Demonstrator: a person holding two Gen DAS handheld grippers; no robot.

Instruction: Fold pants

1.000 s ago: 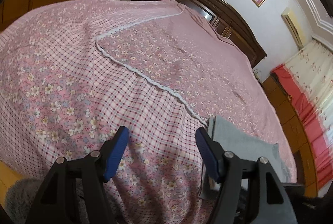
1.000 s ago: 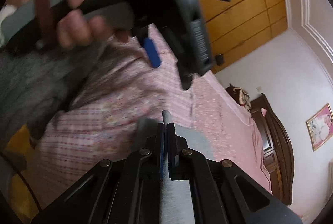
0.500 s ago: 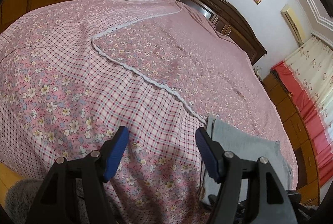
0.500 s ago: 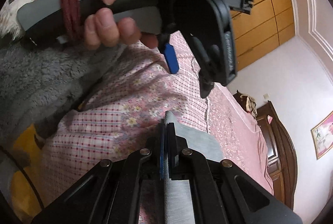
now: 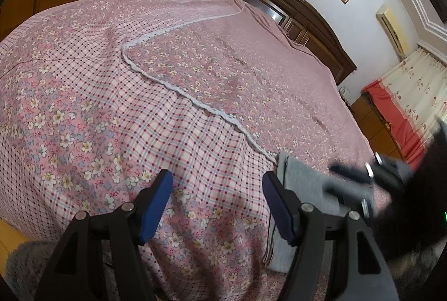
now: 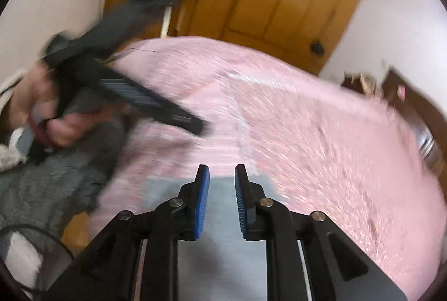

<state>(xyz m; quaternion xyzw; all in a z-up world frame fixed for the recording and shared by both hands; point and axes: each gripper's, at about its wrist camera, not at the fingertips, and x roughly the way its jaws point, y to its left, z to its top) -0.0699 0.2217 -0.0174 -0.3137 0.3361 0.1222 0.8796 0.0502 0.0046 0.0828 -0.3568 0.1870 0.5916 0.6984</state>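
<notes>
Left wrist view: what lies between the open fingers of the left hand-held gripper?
Only the pink floral bedspread. The grey pants lie beside the left hand-held gripper, past its right finger.

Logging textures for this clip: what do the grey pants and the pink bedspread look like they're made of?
Grey pants: apparently a soft matte knit, maybe jersey or fleece; the folded edges look thick and rounded, with no sheen.

Pink bedspread: likely thin printed cotton; matte, with floral and checked panels, a white lace-like trim and shallow creases.

Both are judged from the left wrist view; the right wrist view is too motion-blurred.
</notes>
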